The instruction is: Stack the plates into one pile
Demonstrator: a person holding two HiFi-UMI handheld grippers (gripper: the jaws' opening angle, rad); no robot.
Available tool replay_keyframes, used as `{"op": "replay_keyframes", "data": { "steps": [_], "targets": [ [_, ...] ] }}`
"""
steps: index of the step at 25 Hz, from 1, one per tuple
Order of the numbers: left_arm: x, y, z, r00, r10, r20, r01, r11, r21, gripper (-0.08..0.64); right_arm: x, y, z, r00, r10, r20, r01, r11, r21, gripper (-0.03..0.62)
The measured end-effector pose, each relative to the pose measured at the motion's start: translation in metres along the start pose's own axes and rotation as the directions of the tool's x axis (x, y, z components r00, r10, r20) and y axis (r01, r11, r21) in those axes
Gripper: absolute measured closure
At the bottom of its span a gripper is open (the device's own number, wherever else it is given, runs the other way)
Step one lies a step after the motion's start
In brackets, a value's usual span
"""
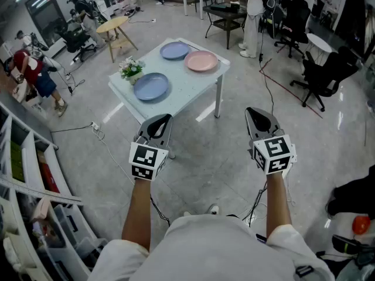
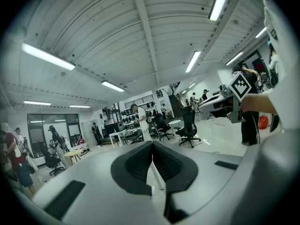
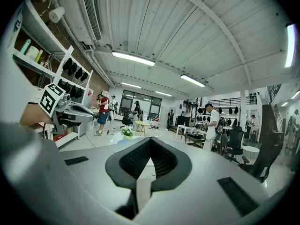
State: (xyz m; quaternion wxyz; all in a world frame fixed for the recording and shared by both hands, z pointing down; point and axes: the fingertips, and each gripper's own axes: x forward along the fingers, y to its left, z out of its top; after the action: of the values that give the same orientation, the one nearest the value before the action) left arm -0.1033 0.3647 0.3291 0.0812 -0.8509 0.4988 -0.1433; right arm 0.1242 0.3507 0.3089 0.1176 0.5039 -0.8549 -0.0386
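A white square table (image 1: 196, 88) stands on the grey floor (image 1: 234, 151), one corner turned towards the person. The three plates lie on it, each flat on the top and apart from the others, none stacked.

The large round blue plate (image 1: 151, 86) lies nearest the table's near corner. The smaller round lilac-blue plate (image 1: 174, 50) lies at the table's far corner. The round pink plate (image 1: 201, 61) lies just beside that one, by the table's right corner. A small pot of white flowers (image 1: 131, 69) stands by the table's left edge, between the two blue plates.

Both grippers are held off the table, on its near side, pointing roughly level towards it. The left hand-held gripper (image 1: 166, 119) has its tip just short of the table's near corner. The large round blue plate is the plate nearest to it, lying beyond the tip and a little left. Its own view shows the two black ribbed pads (image 2: 140, 161) pressed together along their length with nothing between them.

The right hand-held gripper (image 1: 255, 112) hangs over the floor off the table's near right side, well apart from every plate. The round pink plate lies ahead of it and to its left. Its jaws also meet at the tips, and they hold nothing.
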Motion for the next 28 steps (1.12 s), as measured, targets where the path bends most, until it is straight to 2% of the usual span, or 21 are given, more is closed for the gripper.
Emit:
{"op": "replay_keyframes", "data": {
  "steps": [5, 9, 13, 15, 21, 28],
  "targets": [
    [0.018, -0.011, -0.001, 1.0, 0.02, -0.005, -0.02, 1.0, -0.006, 0.541, 0.003, -0.026, -0.007, 0.999, -0.007, 0.033, 0.007, 1.0, -0.004, 0.578],
    [0.027, -0.015, -0.01, 0.999, 0.047, -0.028, -0.048, 0.998, -0.039, 0.541, 0.013, -0.039, -0.018, 0.999, 0.034, 0.018, -0.033, 0.999, -0.005, 0.578],
    [0.042, -0.013, -0.015, 0.998, 0.049, -0.05, -0.05, 0.998, -0.036, 0.541, 0.024, -0.053, -0.013, 0.996, 0.054, 0.069, -0.059, 0.995, 0.078, 0.578],
    [0.054, -0.004, -0.016, 0.997, 0.053, -0.05, -0.055, 0.998, -0.031, 0.541, 0.038, -0.061, -0.012, 0.996, 0.055, 0.076, -0.062, 0.994, 0.091, 0.578],
    [0.099, 0.038, -0.034, 0.996, 0.067, -0.052, -0.069, 0.997, -0.038, 0.541, 0.106, -0.071, -0.026, 0.996, 0.078, 0.038, -0.08, 0.994, 0.076, 0.578],
    [0.176, 0.134, -0.06, 0.994, 0.095, -0.052, -0.098, 0.993, -0.064, 0.541, 0.222, -0.077, -0.012, 0.994, 0.111, 0.023, -0.112, 0.993, 0.035, 0.578]
  ]
}}
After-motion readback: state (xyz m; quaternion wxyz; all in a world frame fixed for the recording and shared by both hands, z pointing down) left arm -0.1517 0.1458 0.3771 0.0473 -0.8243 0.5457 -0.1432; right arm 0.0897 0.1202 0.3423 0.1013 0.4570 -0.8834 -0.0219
